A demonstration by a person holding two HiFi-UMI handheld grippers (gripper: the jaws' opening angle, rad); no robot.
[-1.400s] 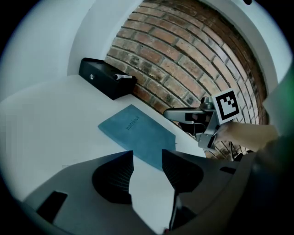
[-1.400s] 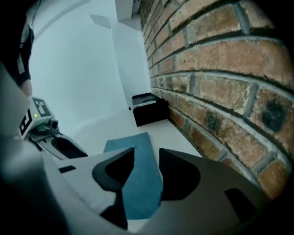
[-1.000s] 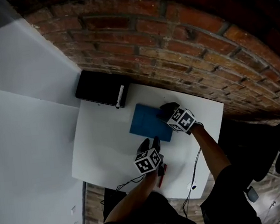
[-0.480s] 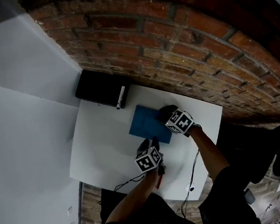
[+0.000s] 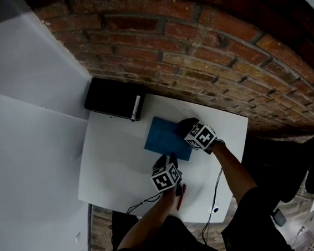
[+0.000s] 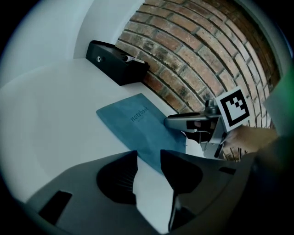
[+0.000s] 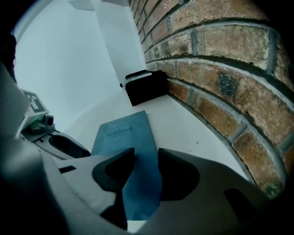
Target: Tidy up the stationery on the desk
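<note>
A blue notebook (image 5: 164,137) (image 6: 133,121) (image 7: 121,137) lies flat in the middle of the white desk (image 5: 116,165). My right gripper (image 5: 184,126) (image 7: 146,158) is over the notebook's right end. Its jaws stand a little apart, with the blue cover showing in the gap. My left gripper (image 5: 168,160) (image 6: 148,160) sits just in front of the notebook's near edge, open, with only bare desk between its jaws. A red pen (image 5: 179,198) lies near the desk's front edge, beside my left forearm.
A black box (image 5: 112,98) (image 6: 115,64) (image 7: 147,87) stands at the desk's far left corner, with a white marker (image 5: 135,109) on its right end. The brick wall runs along the far edge. A thin cable (image 5: 217,191) trails over the front right of the desk.
Both grippers stay almost where they were. The right one has edged slightly left over the notebook.
</note>
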